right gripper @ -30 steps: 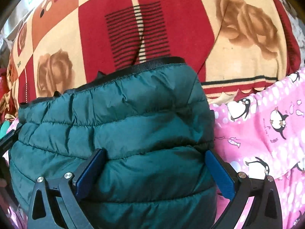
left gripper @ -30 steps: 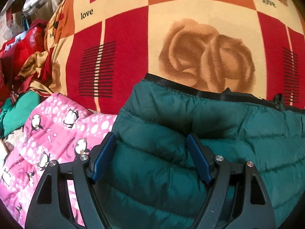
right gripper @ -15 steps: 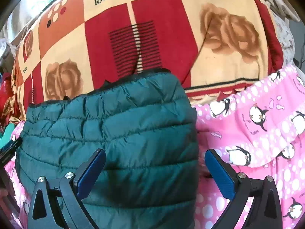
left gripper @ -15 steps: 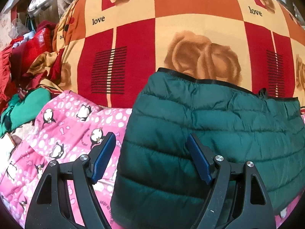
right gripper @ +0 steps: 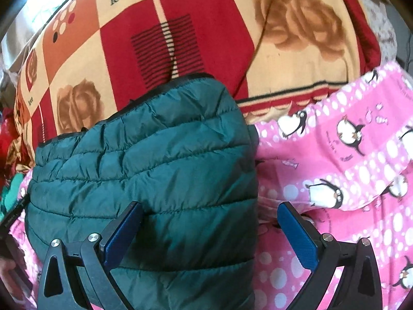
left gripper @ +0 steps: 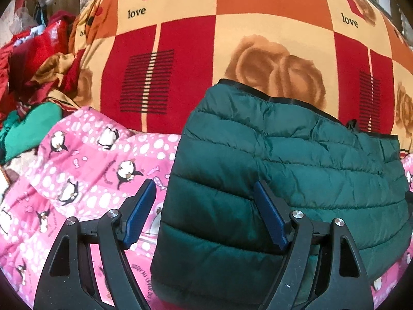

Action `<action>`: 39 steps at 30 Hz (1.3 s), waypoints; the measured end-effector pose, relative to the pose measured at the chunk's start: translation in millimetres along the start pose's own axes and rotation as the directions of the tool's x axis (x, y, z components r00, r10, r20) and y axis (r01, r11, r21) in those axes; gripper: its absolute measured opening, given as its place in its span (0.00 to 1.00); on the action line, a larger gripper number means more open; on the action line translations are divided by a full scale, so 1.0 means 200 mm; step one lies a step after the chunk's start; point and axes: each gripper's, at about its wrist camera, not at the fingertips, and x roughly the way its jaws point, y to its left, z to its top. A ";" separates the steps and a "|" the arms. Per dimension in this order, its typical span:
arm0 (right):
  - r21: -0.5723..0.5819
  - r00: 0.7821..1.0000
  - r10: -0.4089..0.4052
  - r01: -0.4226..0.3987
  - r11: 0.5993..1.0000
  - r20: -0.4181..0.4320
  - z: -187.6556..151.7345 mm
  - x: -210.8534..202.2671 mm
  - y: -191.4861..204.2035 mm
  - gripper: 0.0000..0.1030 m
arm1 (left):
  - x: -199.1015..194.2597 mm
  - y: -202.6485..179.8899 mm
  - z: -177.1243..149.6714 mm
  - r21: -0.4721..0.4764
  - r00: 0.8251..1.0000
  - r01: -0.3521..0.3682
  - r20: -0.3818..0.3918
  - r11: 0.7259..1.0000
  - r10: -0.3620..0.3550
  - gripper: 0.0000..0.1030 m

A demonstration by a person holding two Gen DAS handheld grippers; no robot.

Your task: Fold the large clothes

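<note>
A dark green quilted jacket (left gripper: pixel 296 160) lies folded into a thick rectangle, its black-trimmed edge at the far side. It rests partly on a pink penguin-print blanket (left gripper: pixel 77 168) and partly on a red and orange rose-print blanket (left gripper: pixel 232 38). My left gripper (left gripper: pixel 204 188) hangs open over the jacket's left edge, with one finger above the pink blanket and the other above the jacket. In the right wrist view my right gripper (right gripper: pixel 210 206) is open over the right edge of the jacket (right gripper: pixel 155 155). Neither gripper's pads press on the cloth.
Crumpled red and gold clothes (left gripper: pixel 31 51) and a bright green garment (left gripper: pixel 28 129) are heaped at the left. The pink blanket (right gripper: pixel 348 180) spreads out to the right of the jacket. The rose-print blanket (right gripper: pixel 206 38) covers the whole far side.
Both grippers have drawn back from the jacket, which looks smaller now. More of the pink blanket shows beside it. Each gripper has shifted outward and now sits over a side edge.
</note>
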 end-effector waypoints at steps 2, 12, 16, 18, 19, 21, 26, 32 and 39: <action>0.007 0.999 0.028 -0.028 1.000 -0.019 0.01 0.04 -0.02 1.00 | 0.02 0.01 0.00 -0.010 1.000 0.017 -0.004 1.000 -0.017 0.82; 0.116 0.982 0.166 -0.155 0.981 -0.091 0.03 0.21 -0.12 1.00 | 0.14 0.08 -0.01 -0.102 0.989 0.134 -0.043 0.986 -0.139 0.99; 0.143 0.963 0.232 -0.212 0.967 -0.136 0.05 0.28 -0.13 1.00 | 0.20 0.12 -0.01 -0.169 0.974 0.199 -0.074 0.965 -0.214 1.00; 0.157 0.947 0.275 -0.250 0.956 -0.165 0.06 0.33 -0.13 1.00 | 0.23 0.13 -0.01 -0.208 0.960 0.239 -0.097 0.948 -0.263 1.00; 0.161 0.937 0.298 -0.271 0.949 -0.180 0.07 0.35 -0.13 1.00 | 0.26 0.14 -0.01 -0.239 0.948 0.265 -0.115 0.934 -0.298 1.00; 0.164 0.923 0.328 -0.299 0.940 -0.200 0.07 0.38 -0.11 1.00 | 0.31 0.16 -0.02 -0.289 0.928 0.296 -0.140 0.911 -0.346 1.00; 0.216 0.898 0.381 -0.337 0.917 -0.218 0.07 0.42 -0.09 1.00 | 0.34 0.14 -0.02 -0.322 0.905 0.328 -0.162 0.888 -0.393 0.99; 0.105 0.920 0.362 -0.349 0.931 -0.151 0.05 0.29 0.00 0.78 | 0.24 0.08 0.01 -0.240 0.906 0.346 -0.167 0.907 -0.390 0.65; 0.137 0.883 0.464 -0.452 0.881 -0.072 0.06 0.04 -0.02 0.47 | 0.03 0.10 0.04 -0.212 0.911 0.355 -0.138 0.910 -0.388 0.44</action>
